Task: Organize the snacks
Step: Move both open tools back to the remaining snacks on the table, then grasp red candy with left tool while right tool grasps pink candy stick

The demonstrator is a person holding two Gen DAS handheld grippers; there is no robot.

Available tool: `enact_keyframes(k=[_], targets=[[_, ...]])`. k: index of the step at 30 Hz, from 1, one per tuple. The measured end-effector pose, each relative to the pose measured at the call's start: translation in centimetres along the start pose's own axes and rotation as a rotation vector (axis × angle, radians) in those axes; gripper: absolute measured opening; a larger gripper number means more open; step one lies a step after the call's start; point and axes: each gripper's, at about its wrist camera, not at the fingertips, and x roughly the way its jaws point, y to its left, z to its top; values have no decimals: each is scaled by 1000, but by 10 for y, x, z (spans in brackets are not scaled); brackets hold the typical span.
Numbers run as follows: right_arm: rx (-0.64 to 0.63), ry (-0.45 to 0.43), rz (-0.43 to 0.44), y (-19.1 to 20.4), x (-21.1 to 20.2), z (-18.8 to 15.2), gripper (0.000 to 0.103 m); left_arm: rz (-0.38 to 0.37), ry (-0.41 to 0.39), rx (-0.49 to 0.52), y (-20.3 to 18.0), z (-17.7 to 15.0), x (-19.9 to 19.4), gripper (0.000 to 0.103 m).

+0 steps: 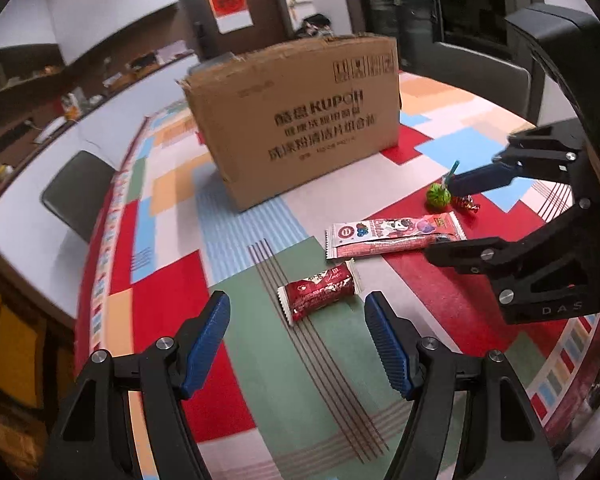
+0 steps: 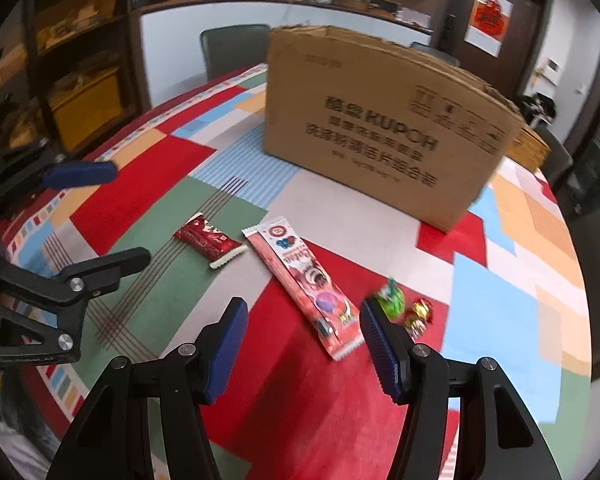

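A small red snack packet (image 1: pixel 319 290) lies on the patchwork tablecloth just ahead of my open, empty left gripper (image 1: pixel 296 308); it also shows in the right wrist view (image 2: pixel 209 240). A long pink snack packet (image 1: pixel 394 235) lies to its right, its near end between the open fingers of my right gripper (image 2: pixel 303 314). A green lollipop (image 2: pixel 392 300) and a small red-gold candy (image 2: pixel 420 312) sit just past the right finger. The right gripper (image 1: pixel 440 216) shows open in the left wrist view. A large cardboard box (image 1: pixel 296 120) stands behind the snacks.
The box (image 2: pixel 384 124) has an open, torn top. Dark chairs (image 1: pixel 76 192) stand around the table (image 2: pixel 500 304). Shelves (image 2: pixel 80 60) and a counter line the walls behind it.
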Motion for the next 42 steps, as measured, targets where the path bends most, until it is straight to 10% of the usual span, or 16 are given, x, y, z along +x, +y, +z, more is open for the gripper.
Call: enact_keyframes(k=[20,31,42], targets=[[-30,127,55,-10,64,23,59,-223,130,53,11,19,73,68],[16,154,127,-14,81,27,59,-268,166,-71,11,10,73,36],[48,146,174,-5,76,27,26,-249,169,-308,24,0,61,24]])
